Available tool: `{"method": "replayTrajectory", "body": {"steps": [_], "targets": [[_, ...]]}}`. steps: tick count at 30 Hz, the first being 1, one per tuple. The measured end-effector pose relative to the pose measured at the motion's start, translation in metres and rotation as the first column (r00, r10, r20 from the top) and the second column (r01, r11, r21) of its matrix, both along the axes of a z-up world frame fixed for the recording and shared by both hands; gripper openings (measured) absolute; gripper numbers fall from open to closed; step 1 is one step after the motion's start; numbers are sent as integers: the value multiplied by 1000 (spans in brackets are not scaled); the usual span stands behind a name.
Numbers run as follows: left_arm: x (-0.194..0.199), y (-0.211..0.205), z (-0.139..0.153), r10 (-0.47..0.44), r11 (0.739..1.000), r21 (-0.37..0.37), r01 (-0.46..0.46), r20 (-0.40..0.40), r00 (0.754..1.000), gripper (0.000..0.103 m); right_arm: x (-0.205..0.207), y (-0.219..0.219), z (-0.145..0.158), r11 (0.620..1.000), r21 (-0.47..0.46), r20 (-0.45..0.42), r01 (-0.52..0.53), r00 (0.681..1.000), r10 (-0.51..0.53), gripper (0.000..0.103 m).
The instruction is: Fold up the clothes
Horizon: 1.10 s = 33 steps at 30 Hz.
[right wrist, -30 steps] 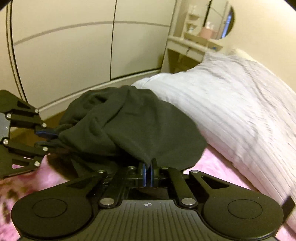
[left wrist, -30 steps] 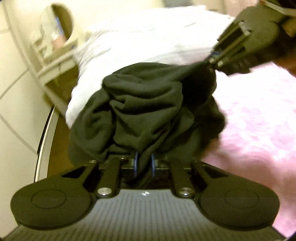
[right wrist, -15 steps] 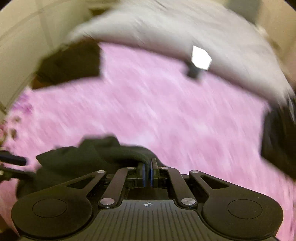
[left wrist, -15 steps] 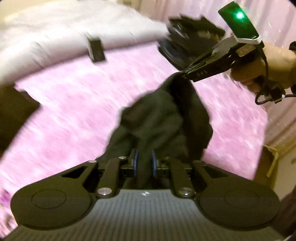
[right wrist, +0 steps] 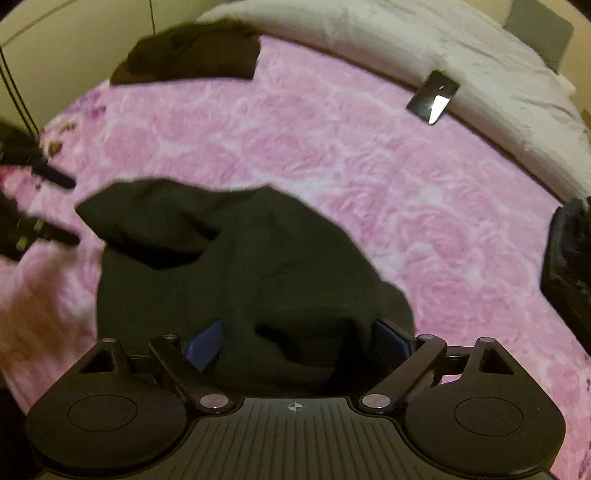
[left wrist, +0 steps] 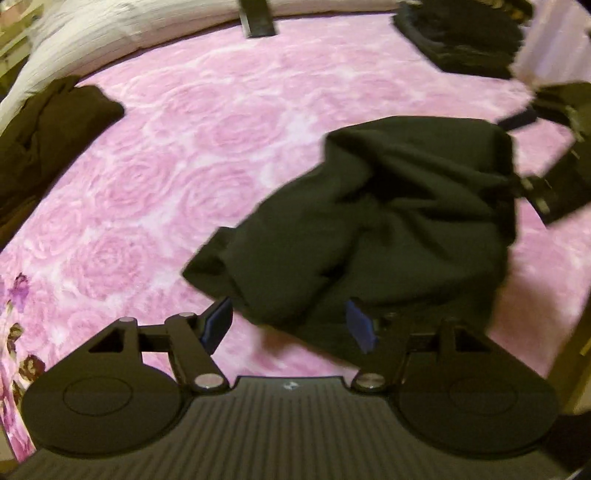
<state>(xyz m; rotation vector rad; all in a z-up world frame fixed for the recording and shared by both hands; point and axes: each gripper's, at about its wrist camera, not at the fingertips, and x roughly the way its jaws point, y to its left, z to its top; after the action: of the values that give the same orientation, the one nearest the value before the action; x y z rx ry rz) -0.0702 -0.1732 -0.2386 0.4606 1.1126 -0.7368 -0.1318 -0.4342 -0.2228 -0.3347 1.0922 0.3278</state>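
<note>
1. My left gripper (left wrist: 290, 326) has its jaws spread wide; the blue pads (left wrist: 218, 323) stand well apart and clamp nothing.
2. The crumpled black fabric garment (left wrist: 388, 221) lies in a loose heap on the pink rose-patterned plush blanket (left wrist: 207, 147), just ahead of the left gripper — its near edge drapes over the right-hand pad in the left wrist view.
3. My right gripper (right wrist: 299, 341) is also parted wide, pads far from one another, with the same garment (right wrist: 251, 266) bunched between and in front of them; I see no pinch on the cloth.
4. In the right wrist view the left gripper shows at the left edge, blurred, its fingers (right wrist: 55, 177) apart and beside the garment's far corner.
5. In the left wrist view the right gripper appears blurred at the right edge, next to the garment; I cannot tell from there whether it touches.
6. A second dark folded garment (right wrist: 192, 55) sits at the blanket's far edge, against the pale grey ribbed duvet (right wrist: 406, 40).
7. A flat black phone-like slab (right wrist: 434, 96) rests where blanket meets duvet — well apart from the garment.
8. A black bag-like bundle (left wrist: 465, 33) lies at the far right of the blanket.
</note>
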Motion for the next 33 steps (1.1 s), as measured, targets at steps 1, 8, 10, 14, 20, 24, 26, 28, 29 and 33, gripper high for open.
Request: {"method": "replayTrajectory", "body": {"steps": [1, 8, 10, 14, 20, 24, 26, 28, 29, 33], "targets": [[7, -2, -7, 13, 1000, 1, -13, 0, 1000, 60, 3, 1, -10, 1000, 1, -31, 6, 999, -6, 89], [17, -7, 25, -60, 990, -123, 62, 23, 998, 5, -6, -29, 14, 978, 117, -107, 171, 982, -158, 0], [7, 0, 59, -93, 974, -205, 98, 38, 995, 5, -26, -39, 28, 974, 82, -127, 212, 971, -201, 0], [-24, 25, 114, -206, 908, -382, 174, -43, 978, 4, -64, -45, 48, 963, -10, -187, 269, 946, -266, 0], [-88, 48, 116, -462, 829, -419, 371, -138, 876, 0, -71, -42, 78, 864, 203, -104, 462, 887, -450, 103], [-107, 57, 103, -472, 827, -424, 368, -169, 865, 0, -35, -31, 60, 765, 344, -192, 544, 838, -510, 103], [-109, 62, 101, -463, 831, -424, 361, -165, 871, 0, -17, -22, 36, 737, 354, -252, 576, 818, -518, 103], [-111, 68, 101, -452, 837, -417, 355, -159, 878, 0, -2, -14, 10, 716, 344, -326, 607, 793, -515, 72], [-112, 70, 102, -446, 841, -411, 353, -155, 882, 0, 2, -14, 0, 710, 340, -364, 616, 783, -505, 19], [-107, 84, 103, -412, 860, -394, 325, -159, 897, 0, -8, -20, 17, 743, 330, -321, 582, 810, -491, 7]]}}
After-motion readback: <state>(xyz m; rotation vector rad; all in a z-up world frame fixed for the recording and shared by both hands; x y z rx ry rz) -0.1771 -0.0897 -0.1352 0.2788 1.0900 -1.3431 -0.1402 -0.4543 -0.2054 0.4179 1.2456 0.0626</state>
